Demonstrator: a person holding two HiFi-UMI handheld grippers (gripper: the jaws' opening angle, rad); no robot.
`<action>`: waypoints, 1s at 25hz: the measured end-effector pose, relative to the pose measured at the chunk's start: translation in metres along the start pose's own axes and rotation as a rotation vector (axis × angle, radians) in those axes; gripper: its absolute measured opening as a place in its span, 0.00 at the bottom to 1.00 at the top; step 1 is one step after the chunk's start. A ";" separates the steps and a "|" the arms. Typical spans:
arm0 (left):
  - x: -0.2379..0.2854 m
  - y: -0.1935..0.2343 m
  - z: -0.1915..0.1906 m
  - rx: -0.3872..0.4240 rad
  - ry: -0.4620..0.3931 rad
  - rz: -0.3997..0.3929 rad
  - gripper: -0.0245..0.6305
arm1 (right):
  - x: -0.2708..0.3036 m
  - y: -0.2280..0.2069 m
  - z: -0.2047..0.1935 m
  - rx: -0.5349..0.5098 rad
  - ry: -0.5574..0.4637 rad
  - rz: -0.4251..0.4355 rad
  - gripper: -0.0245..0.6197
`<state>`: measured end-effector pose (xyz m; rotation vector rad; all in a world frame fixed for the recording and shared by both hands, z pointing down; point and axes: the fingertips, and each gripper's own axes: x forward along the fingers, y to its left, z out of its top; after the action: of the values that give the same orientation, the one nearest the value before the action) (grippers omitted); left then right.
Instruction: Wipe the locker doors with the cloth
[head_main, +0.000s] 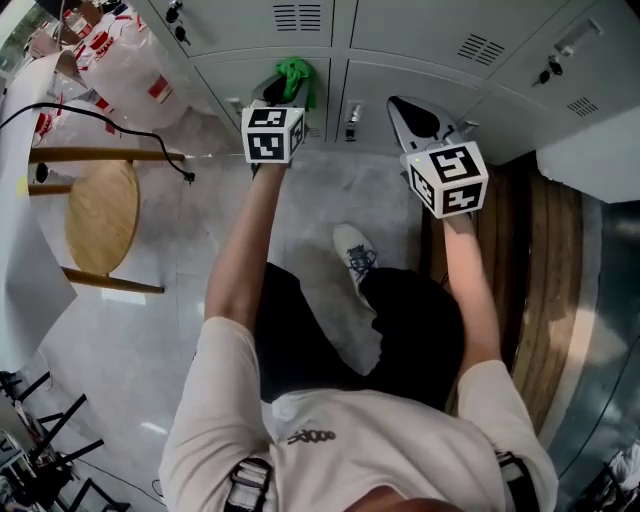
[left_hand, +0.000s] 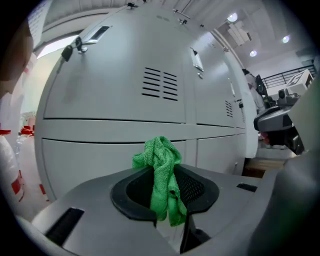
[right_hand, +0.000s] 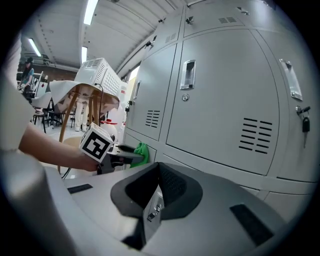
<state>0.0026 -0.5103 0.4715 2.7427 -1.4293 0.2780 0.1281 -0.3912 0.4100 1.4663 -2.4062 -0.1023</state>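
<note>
a crumpled green terry cloth (left_hand: 162, 175) is pinched between the black jaws of the left gripper (left_hand: 164, 172), which are closed tight on its middle. the cloth's long axis runs up and down through the jaws: a bunched top sticks out past the tips toward the lockers, and a loose tail hangs below. it sits right at the lower row of grey metal locker doors (left_hand: 115, 85), near the seam between two doors; contact cannot be judged. in the head view the left gripper (head_main: 278, 95) is stretched forward to the lockers. the right gripper (right_hand: 159, 172) is held beside it, jaws closed together with nothing in them, pointing at a neighbouring door. a round wooden stool (head_main: 100, 215) stands to the left on the pale floor.
</note>
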 end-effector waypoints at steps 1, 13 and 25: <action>0.004 -0.013 0.001 0.014 0.002 -0.028 0.22 | -0.004 0.000 -0.003 0.005 0.003 -0.002 0.05; 0.011 -0.025 -0.012 0.017 0.030 -0.095 0.22 | -0.006 0.000 -0.011 0.062 0.001 -0.005 0.05; -0.025 0.102 -0.060 -0.031 0.097 0.079 0.22 | 0.064 0.043 -0.006 0.067 -0.032 0.103 0.05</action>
<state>-0.1034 -0.5422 0.5207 2.6142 -1.5053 0.3830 0.0658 -0.4263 0.4402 1.3752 -2.5289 -0.0226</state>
